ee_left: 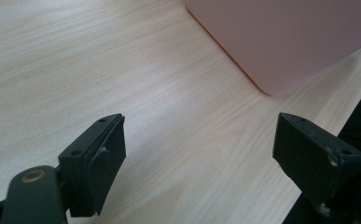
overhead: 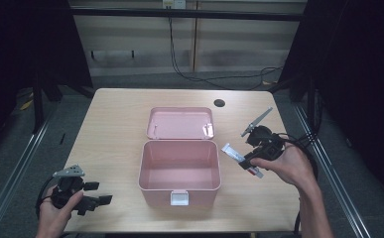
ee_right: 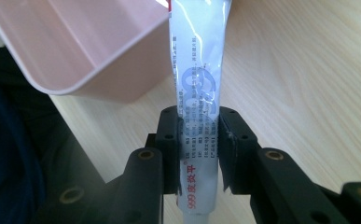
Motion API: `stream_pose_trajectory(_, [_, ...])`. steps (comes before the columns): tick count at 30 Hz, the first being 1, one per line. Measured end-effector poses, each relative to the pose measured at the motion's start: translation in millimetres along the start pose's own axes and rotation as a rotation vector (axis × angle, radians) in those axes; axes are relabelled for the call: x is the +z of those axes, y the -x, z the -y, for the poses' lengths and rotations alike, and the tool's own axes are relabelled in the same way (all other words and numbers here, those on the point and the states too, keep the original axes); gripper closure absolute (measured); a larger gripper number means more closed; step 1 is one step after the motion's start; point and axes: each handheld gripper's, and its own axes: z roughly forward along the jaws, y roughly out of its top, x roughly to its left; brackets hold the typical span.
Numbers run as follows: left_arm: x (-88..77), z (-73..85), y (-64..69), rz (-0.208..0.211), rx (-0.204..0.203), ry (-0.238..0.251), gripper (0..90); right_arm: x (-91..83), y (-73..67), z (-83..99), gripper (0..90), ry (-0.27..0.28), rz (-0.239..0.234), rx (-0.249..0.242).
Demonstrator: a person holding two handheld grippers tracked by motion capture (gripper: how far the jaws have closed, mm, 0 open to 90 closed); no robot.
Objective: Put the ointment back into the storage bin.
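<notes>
So the right hand-held gripper (ee_right: pixel 199 154) is pinching a white ointment tube (ee_right: pixel 197 88) near its cap end, just right of the open pink box (overhead: pixel 179 171). Looks light and squishy, probably slippery, so gripping the stiffer shoulder seems smart. The left hand-held gripper (ee_left: pixel 199 154) is sitting spread over the near-left tabletop (ee_left: pixel 122 70).

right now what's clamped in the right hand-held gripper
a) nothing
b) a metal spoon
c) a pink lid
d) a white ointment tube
d: in the right gripper view the right hand-held gripper has both jaws pressed on a white ointment tube with blue and red print, held beside the open pink box.
</notes>
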Motion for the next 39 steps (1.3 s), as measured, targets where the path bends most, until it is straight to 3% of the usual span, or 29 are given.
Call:
stream_pose_trajectory(4, [-0.3, 0.2, 0.2, -0.003, -0.004, 0.004, 17.0, -4.3, -3.5, -9.7, 72.0, 0.002, -0.012, -0.035])
stream_pose_trajectory(8, [-0.2, 0.2, -0.3, -0.001, -0.002, 0.001, 17.1, -7.4, -8.1, -19.7, 72.0, 0.054, -0.066, -0.073])
stream_pose_trajectory(27, [-0.7, 0.3, -0.3, -0.002, -0.003, 0.003, 17.1, -7.7, -27.8, -56.8, 72.0, 0.027, -0.074, -0.181])
stream_pose_trajectory(39, [-0.9, 0.4, -0.2, -0.003, -0.002, 0.003, 17.1, 8.4, -43.4, -81.8, 71.9, -0.019, -0.091, -0.260])
